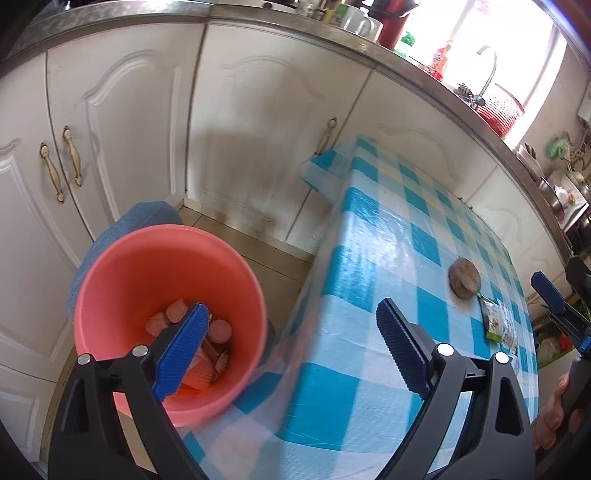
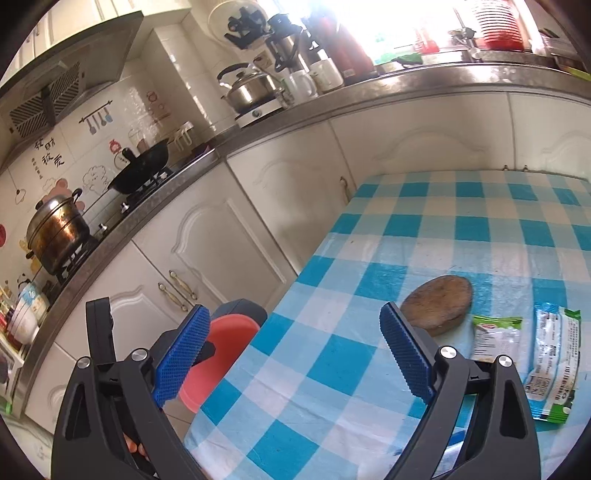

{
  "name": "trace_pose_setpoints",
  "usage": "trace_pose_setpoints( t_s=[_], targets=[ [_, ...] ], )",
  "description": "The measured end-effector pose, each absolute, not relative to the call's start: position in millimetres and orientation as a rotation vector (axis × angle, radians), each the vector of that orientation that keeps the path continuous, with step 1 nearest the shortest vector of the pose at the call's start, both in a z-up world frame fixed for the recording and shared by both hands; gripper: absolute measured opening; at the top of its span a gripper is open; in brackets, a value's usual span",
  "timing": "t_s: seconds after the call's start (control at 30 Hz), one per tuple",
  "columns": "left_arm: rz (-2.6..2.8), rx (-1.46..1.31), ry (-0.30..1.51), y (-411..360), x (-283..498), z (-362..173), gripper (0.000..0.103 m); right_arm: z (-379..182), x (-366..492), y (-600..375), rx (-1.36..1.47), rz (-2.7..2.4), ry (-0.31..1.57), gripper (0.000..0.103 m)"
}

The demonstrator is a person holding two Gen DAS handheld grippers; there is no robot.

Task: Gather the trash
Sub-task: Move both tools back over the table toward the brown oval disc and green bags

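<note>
Both my jaws gape empty: left gripper (image 1: 288, 345) above the pink bucket (image 1: 122, 273), right gripper (image 2: 291, 352) facing wrappers (image 2: 554, 362) at three o'clock on the worktop (image 2: 332, 369); next I grab one

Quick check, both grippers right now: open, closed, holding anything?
Left gripper: open, holding nothing, above the pink bin.
Right gripper: open, holding nothing, over the checked table.

bright daylight | window (image 2: 399, 22) blown out | fisheye edges warped
</note>
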State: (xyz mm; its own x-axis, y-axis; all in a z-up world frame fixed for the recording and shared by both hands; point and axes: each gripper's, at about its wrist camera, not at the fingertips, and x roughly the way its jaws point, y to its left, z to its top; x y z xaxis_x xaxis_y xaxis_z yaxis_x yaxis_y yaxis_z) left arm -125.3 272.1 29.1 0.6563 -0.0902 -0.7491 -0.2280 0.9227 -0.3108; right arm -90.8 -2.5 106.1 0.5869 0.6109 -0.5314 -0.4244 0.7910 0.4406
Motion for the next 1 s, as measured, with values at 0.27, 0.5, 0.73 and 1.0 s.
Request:
trace_pose_setpoints(
  t_s=[0.27, 0.5, 0.73, 1.0],
  targets=[
    [-0.007, -0.350, 0.864, 233.8, -125.8, 37.5, 0.093, 106.3, -89.7, -45.2, 0.330, 0.540, 0.679, 0.092],
    [-0.096, -0.292, 0.877, 197.4, -125.7, 42.5, 0.093, 100.9, -84.8, -84.2, 0.380, 0.469, 0.669, 0.092],
    [-0.163, -0.248, 0.890, 164.2, -126.0, 44.7, 0.093, 96.2, -83.0, -113.9, 0.416, 0.422, 0.659, 0.093],
    [-0.228, -0.214, 0.899, 137.9, -129.2, 47.7, 0.093, 85.6, -78.9, -141.3, 0.447, 0.362, 0.669, 0.093]
  ],
)
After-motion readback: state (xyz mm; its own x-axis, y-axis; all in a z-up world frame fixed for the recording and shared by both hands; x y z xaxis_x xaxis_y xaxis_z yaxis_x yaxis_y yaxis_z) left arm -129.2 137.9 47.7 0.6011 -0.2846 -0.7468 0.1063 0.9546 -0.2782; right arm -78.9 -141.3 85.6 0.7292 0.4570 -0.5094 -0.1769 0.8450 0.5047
